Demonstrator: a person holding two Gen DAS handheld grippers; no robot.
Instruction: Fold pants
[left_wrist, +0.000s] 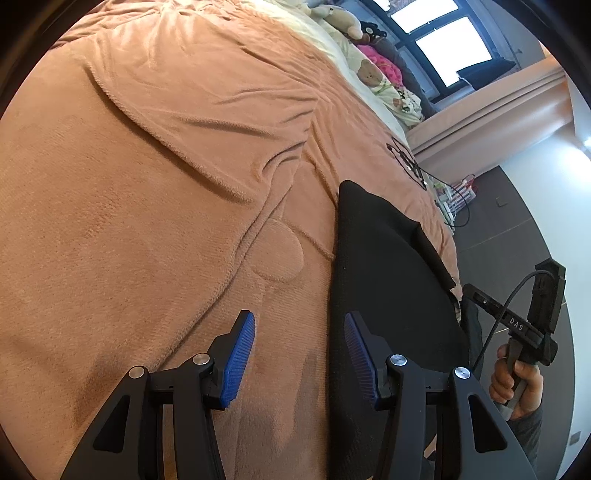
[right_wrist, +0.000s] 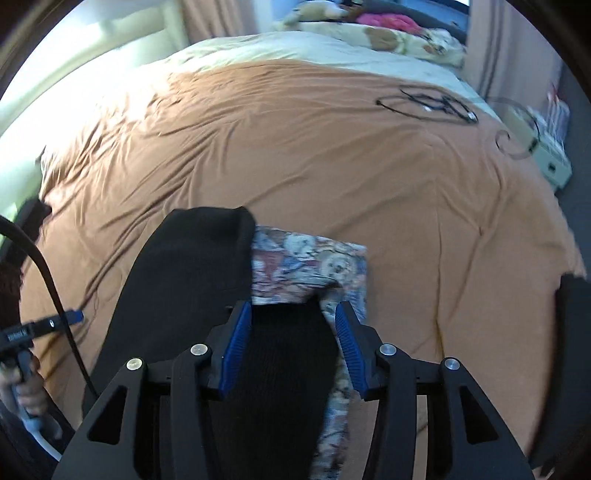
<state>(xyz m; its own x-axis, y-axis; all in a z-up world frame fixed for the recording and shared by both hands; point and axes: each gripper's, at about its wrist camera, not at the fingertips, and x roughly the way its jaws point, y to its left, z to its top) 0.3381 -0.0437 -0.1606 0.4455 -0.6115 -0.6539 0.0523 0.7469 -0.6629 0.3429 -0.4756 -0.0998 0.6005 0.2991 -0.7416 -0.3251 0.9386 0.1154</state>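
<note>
From the left wrist camera, the left gripper (left_wrist: 299, 354) hangs with its blue pads well apart and nothing between them, over an orange blanket (left_wrist: 155, 192) that covers the bed. The black pants (left_wrist: 388, 266) lie just to its right near the bed's edge, as a long smooth dark panel with a second layer showing along the far side, so at least one lengthwise fold seems to be in place. Further right a hand (left_wrist: 517, 380) holds the other tool, whose body bears the letters "DAS"; no other writing can be read here. Soft toys and a patterned pillow lie at the head of the bed under a window. From the right wrist camera, which is blurred by motion, the right gripper (right_wrist: 293, 343) has its jaws apart too; black cloth of the pants (right_wrist: 192, 266) runs between the pads, but they do not appear to press on it, so I judge the cloth released rather than held. A patterned fabric with a pale printed design (right_wrist: 310, 266) shows beside and partly beneath the black cloth; whether it is the pants' lining or a separate piece I cannot tell. A black cable (right_wrist: 424, 103) lies coiled further up the blanket. By my reading the fold is partway: the cloth is doubled, but crosswise folding and squaring up remain.
</note>
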